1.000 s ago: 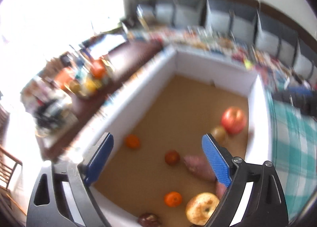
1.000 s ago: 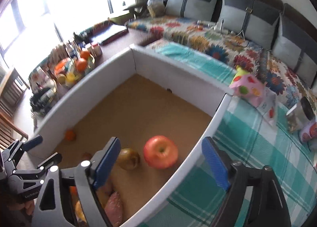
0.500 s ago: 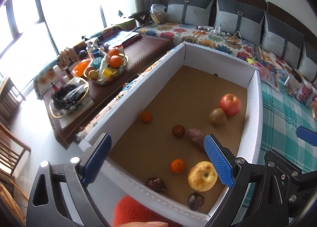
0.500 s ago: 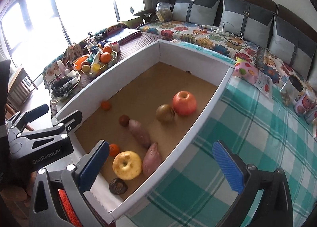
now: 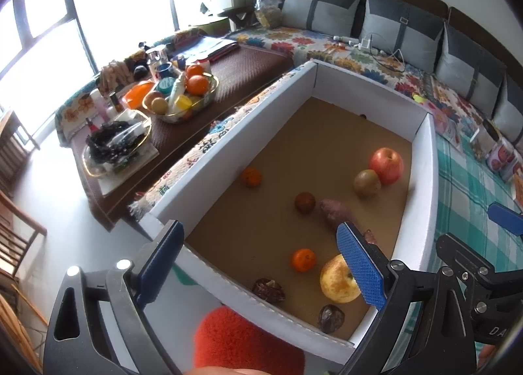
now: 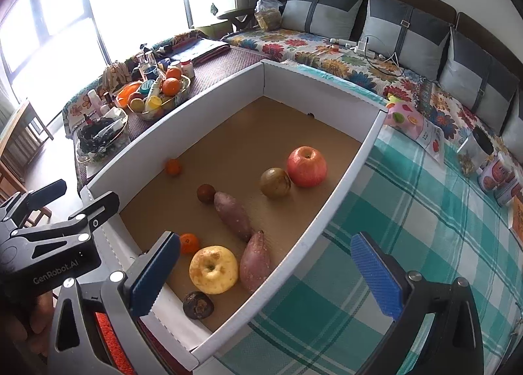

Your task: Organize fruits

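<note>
A white cardboard box [image 6: 340, 185] with a brown floor holds the fruits: a red apple [image 6: 306, 166], a brown round fruit [image 6: 275, 182], a yellow apple [image 6: 213, 269], two sweet potatoes [image 6: 232, 215], small oranges [image 6: 189, 243] and dark shrivelled fruits [image 6: 197, 305]. The box [image 5: 421, 192], the red apple [image 5: 385, 161] and the yellow apple [image 5: 338, 280] also show in the left wrist view. My left gripper [image 5: 260, 262] is open and empty above the box's near end. My right gripper [image 6: 266, 273] is open and empty above the box's near right wall.
A green checked cloth [image 6: 408, 228] lies right of the box with cans [image 6: 497, 175] and a packet on it. A low brown table [image 5: 228, 74] on the left holds a fruit bowl [image 5: 183, 93] and bottles. A sofa with grey cushions [image 6: 402, 35] runs behind.
Both grippers have pulled back and up from the box, so the whole box and all its fruits have come into view. Both stay open and empty.
</note>
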A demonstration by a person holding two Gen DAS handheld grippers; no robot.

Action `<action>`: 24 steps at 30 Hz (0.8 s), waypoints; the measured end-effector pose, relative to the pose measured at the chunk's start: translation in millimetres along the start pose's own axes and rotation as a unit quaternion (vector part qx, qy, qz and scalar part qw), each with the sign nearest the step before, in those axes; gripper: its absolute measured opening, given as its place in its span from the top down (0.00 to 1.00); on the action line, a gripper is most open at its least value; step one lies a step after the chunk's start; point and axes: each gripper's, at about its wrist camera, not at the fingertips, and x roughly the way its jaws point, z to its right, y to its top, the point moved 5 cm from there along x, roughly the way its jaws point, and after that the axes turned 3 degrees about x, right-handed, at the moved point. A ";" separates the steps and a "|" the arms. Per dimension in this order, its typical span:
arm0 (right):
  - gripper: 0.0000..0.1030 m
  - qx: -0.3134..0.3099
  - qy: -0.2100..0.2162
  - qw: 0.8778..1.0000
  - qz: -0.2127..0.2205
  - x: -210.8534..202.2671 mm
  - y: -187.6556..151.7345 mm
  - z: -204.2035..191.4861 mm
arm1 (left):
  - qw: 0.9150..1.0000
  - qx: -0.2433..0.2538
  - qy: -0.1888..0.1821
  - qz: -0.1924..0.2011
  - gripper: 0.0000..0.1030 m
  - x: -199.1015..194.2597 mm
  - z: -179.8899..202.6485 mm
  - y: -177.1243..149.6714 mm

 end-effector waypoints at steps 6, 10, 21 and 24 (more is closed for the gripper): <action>0.00 -0.006 0.000 1.000 -0.003 2.0 5.8 -7.2 | 1.000 -0.005 0.004 -0.003 0.07 0.4 -8.3 -0.8; 0.00 -0.006 0.002 1.000 -0.005 0.9 9.7 -11.2 | 1.000 -0.009 0.006 -0.012 0.07 -2.1 -13.1 -0.7; 0.00 -0.013 0.004 1.000 -0.007 -9.7 16.9 -19.2 | 1.000 -0.006 0.008 0.001 0.07 -21.3 -16.4 6.5; 0.00 -0.014 0.004 1.000 -0.008 -10.7 16.8 -20.5 | 1.000 -0.007 0.008 0.002 0.07 -23.2 -17.3 7.2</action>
